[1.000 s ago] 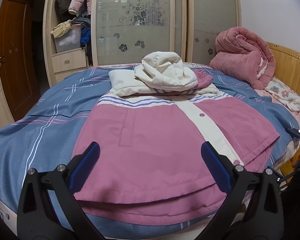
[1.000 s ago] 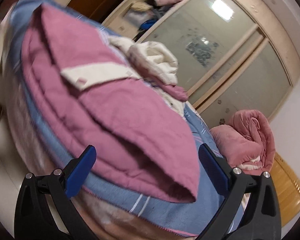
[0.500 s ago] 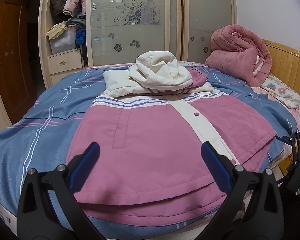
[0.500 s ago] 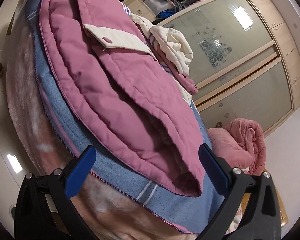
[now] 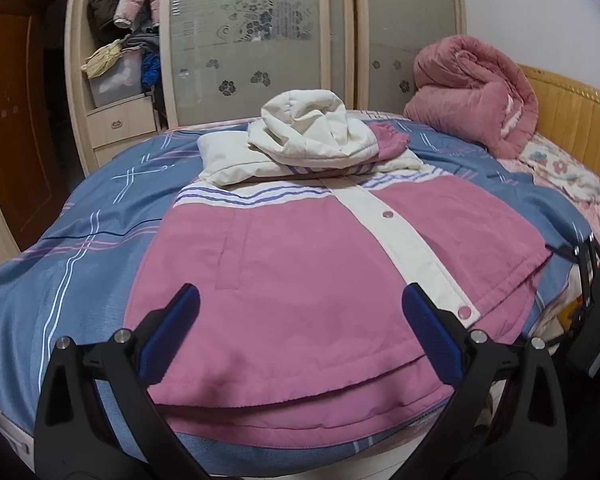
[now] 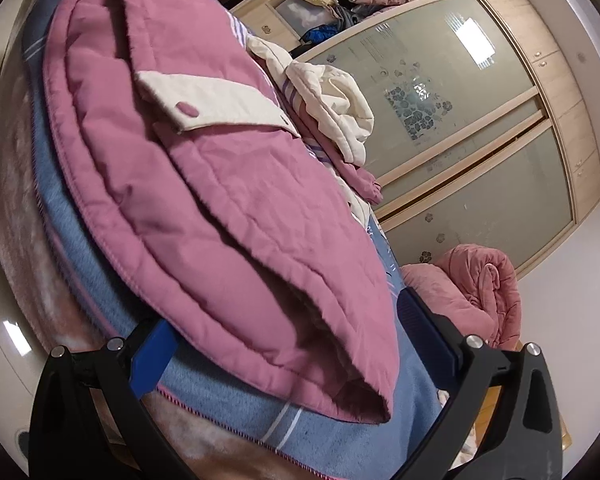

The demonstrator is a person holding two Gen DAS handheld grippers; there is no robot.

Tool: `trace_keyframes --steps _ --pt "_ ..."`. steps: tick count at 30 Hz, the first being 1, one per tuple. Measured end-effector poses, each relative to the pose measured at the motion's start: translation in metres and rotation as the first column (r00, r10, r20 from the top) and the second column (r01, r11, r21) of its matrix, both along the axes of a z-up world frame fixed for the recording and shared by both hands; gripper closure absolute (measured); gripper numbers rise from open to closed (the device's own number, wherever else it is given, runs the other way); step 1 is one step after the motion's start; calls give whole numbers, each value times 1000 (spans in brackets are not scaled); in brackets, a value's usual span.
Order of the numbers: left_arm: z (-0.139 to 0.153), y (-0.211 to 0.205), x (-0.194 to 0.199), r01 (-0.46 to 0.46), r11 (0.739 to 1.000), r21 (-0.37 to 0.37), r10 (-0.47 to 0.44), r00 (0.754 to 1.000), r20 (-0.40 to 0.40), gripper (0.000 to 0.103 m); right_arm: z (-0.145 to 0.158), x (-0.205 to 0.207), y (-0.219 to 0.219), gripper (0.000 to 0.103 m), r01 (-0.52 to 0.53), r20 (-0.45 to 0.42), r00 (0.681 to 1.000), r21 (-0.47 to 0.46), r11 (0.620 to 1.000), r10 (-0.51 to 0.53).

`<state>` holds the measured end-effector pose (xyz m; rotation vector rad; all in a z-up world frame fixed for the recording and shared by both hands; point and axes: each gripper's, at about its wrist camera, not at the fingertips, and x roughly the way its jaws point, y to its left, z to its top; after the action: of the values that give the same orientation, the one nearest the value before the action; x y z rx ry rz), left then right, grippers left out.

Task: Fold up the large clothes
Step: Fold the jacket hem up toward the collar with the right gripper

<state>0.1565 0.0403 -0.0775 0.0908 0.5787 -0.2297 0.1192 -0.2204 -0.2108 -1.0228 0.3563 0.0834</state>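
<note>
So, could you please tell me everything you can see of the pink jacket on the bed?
The pink jacket looks padded and quilted, with a cream front placket bearing pink snaps, purple stripes across a cream chest, and a cream hood bunched at the far end. It lies spread front-up on the blue bedspread, hem at the near bed edge, its layers gaping open at one corner. The left hand-held gripper hangs open over the hem; the right hand-held gripper is open around that corner.

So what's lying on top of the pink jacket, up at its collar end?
The jacket's own cream hood, folded back over the pink jacket; beside it a cream sleeve. The collar underneath is covered.
</note>
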Motion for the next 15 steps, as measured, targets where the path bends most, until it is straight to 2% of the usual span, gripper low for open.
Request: trace_keyframes --steps 4,6,7,9,12,15 --pt "-7 -13 -6 75 992 100 -75 997 4 2 9 10 6 1 4 0 1000 40 999 -4" --pt "-12 -20 -10 154 972 177 -155 988 -10 2 15 13 7 1 6 -7 1000 76 997 -5" --pt "-19 -25 -15 216 944 248 -216 976 -25 2 19 15 8 1 8 -6 1000 95 995 -7" --pt "-31 -28 -26 271 887 375 -285 958 -18 2 30 20 5 1 19 -12 1000 156 988 -17" --pt "-44 -28 -35 323 839 437 -338 940 -46 2 43 26 -2 1 42 -34 999 246 968 -34" --pt "-62 -32 -40 393 791 470 -383 916 -120 2 52 29 -5 1 52 -36 998 296 954 -43"
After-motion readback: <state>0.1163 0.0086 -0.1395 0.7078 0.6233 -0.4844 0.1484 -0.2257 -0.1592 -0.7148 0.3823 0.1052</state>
